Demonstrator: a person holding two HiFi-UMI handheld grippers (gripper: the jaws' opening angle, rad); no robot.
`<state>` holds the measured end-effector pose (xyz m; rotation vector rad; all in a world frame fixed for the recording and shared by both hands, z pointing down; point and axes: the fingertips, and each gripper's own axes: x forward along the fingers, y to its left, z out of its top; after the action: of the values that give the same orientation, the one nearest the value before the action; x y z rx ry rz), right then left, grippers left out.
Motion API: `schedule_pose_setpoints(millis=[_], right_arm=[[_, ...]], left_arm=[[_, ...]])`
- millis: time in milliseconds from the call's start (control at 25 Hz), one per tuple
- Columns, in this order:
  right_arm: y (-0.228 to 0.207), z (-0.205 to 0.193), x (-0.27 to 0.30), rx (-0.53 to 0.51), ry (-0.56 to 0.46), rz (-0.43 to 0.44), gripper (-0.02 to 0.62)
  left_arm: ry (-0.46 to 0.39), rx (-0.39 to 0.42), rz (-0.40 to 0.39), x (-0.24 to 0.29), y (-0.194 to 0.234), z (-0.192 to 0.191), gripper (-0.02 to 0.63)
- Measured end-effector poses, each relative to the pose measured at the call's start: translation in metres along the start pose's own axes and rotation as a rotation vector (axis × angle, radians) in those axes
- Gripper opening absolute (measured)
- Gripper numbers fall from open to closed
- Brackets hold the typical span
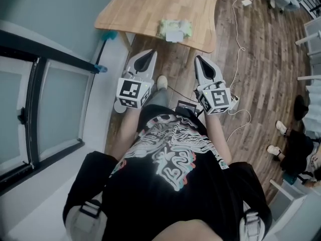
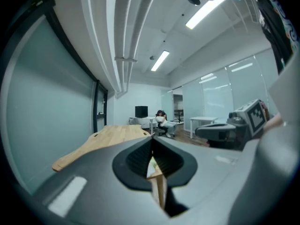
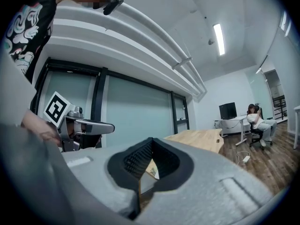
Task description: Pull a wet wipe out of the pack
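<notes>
The wet wipe pack [image 1: 174, 29], pale green with a white lid, lies near the front edge of the light wooden table [image 1: 135, 6]. My left gripper [image 1: 148, 53] and right gripper [image 1: 199, 58] are held side by side close to my body, short of the table and pointing at it. Both are shut with nothing between the jaws. In the left gripper view my left gripper [image 2: 151, 140] shows its pads pressed together, with the table [image 2: 110, 136] beyond. In the right gripper view my right gripper [image 3: 150, 143] is likewise shut, and the table [image 3: 199, 137] lies ahead.
A black-framed glass partition [image 1: 35, 99] runs along the left. A blue-headed mop [image 1: 106, 35] leans by the table. White cables and a charger [image 1: 246, 2] lie on the wooden floor [image 1: 261, 59]. Someone's shoes [image 1: 278, 137] show at right. A person [image 3: 258, 121] sits at a far desk.
</notes>
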<state>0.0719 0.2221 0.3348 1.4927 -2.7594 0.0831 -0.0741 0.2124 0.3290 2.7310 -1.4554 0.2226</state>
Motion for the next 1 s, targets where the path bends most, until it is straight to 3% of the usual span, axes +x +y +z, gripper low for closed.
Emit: schedule_pose_setpoints(millis=[440, 1000], right_arm=[[-0.059, 0.013, 0.073, -0.062, -0.002, -0.024, -0.002], [-0.123, 0.02, 0.161, -0.07, 0.046, -0.102, -0.002]], left_arm=[[-0.018, 0.008, 0.005, 0.086, 0.052, 0.011, -0.009], [0.03, -0.016, -0.06, 0.195, 0.119, 0.019, -0.009]])
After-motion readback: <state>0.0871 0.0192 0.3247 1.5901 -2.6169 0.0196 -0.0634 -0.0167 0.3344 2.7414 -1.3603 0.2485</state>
